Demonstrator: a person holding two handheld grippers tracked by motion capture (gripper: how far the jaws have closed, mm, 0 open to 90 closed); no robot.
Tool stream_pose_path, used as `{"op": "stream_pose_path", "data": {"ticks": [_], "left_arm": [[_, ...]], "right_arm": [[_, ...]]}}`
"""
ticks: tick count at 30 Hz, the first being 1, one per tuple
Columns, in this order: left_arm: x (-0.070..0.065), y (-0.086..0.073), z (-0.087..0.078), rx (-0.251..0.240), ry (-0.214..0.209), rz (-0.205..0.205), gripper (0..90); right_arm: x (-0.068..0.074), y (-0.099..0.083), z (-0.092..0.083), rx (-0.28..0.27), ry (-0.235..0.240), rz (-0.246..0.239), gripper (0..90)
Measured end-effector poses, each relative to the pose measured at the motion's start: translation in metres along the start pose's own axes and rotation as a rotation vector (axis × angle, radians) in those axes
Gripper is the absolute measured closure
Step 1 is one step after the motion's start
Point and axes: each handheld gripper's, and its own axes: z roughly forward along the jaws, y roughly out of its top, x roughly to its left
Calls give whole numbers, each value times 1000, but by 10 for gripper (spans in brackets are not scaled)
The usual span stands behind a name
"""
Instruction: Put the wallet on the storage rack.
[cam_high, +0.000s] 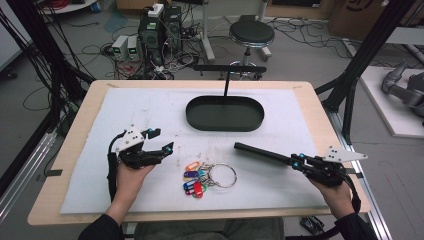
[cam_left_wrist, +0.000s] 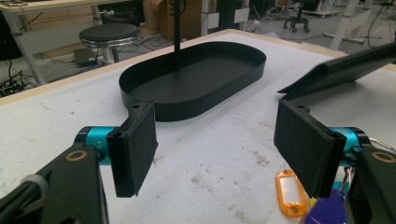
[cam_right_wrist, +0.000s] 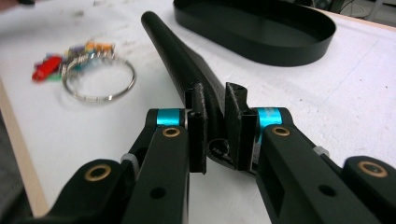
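Now the right hand-held gripper (cam_right_wrist: 215, 135) is clamped on the near end of the black bar (cam_high: 261, 153), lying at 4 o'clock from the tray (cam_high: 225, 113), so lift level, while the left hand-held gripper (cam_high: 159, 141) waits with jaws apart.

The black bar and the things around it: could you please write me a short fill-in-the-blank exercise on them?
1. The right gripper is shut on the long black ____.
2. The left gripper holds nothing; its jaws stand ____.
3. The metal ring with coloured tags lies on the white mat between the two ____.
4. The oval tray at the far side is ____ in colour.

Missing words: bar; open; grippers; black
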Motion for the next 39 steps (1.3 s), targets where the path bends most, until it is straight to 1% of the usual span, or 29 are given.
{"op": "stream_pose_path", "data": {"ticks": [2,5,7,10,11,12,14,15,16,20,22,23,24,25,26,27,28,29,33,36,37,38,39], "left_arm": [[0,0,0,-1,-2,-2,299],[1,-1,-1,-1,1,-7,299],[1,-1,-1,-1,1,-7,299],[1,-2,-1,3,0,-9,299],[1,-2,-1,3,0,-9,299],[2,-1,-1,6,-1,-6,299],[1,-2,-1,7,1,-7,299],[1,-2,0,8,3,-8,299],[1,-2,0,7,4,-9,299],[0,-2,1,10,0,-13,299],[-1,-1,5,7,-21,-19,299],[-2,-1,8,4,-31,-21,299],[-2,-1,8,4,-31,-21,299],[-5,0,13,2,-52,-29,299],[-7,2,17,6,-61,-26,299],[-7,2,17,6,-61,-26,299],[-11,5,24,10,-79,-13,299],[-11,5,24,10,-79,-13,299],[-19,14,41,4,-139,11,301],[-25,21,56,17,-187,32,313],[-27,22,63,16,-212,35,321],[-30,25,73,25,-240,44,324],[-32,26,79,33,-257,50,324]], "right_arm": [[-6,3,1,-21,-13,39,799],[-9,5,1,-23,-20,39,792],[-11,6,2,-26,-30,51,779],[-13,8,3,-26,-44,55,740],[-14,8,4,-29,-51,51,713],[-14,9,4,-28,-56,58,668],[-15,8,5,-21,-46,60,644],[-16,8,5,-22,-49,58,627],[-16,8,5,-21,-49,61,625],[-15,8,6,-12,-37,37,625],[-16,8,6,-18,-25,34,712],[-14,8,6,-21,-27,24,733],[-14,8,6,-21,-27,24,733],[-14,10,6,-15,-37,13,756],[-14,10,6,-16,-36,12,763],[-14,10,6,-16,-36,12,763],[-15,11,6,-13,-32,13,776],[-16,11,6,-13,-36,14,781],[-17,13,7,-7,-36,19,794],[-17,13,7,-9,-31,19,794],[-18,13,7,-7,-31,20,794],[-17,13,7,-6,-30,22,794],[-17,13,7,-7,-30,21,794]]}}
